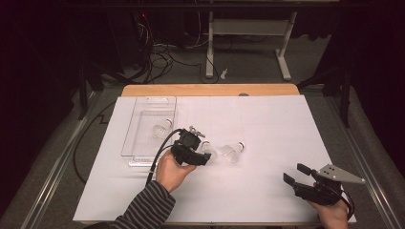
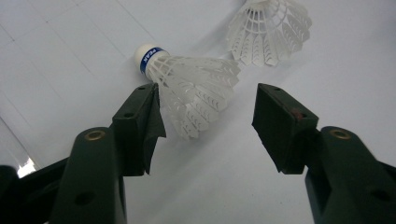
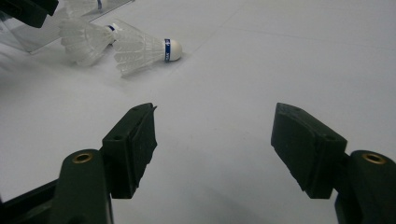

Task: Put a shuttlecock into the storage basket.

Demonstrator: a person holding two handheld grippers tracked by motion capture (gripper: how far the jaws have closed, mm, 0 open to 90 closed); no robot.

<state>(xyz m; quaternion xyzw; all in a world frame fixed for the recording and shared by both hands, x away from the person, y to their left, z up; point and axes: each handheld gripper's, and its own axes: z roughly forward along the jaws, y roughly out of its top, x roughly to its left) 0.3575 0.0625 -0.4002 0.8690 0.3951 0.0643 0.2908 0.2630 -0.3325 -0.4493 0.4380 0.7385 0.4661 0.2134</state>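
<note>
White shuttlecock (image 2: 187, 88) lies between left gripper (image 2: 208, 116)'s open jaws.

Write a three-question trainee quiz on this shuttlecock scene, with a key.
1. True or false: the left gripper is clamped on a shuttlecock.
2. How many shuttlecocks lie in the clear tray? A) none B) one C) three
3. What lies between the right gripper's jaws?

Key:
1. False. The jaws stand open; the near shuttlecock lies partly between them on the white sheet, its skirt at one pad, unclamped.
2. B. One tray shuttlecock.
3. Nothing: open over bare sheet, apart from the far shuttlecock.
</note>
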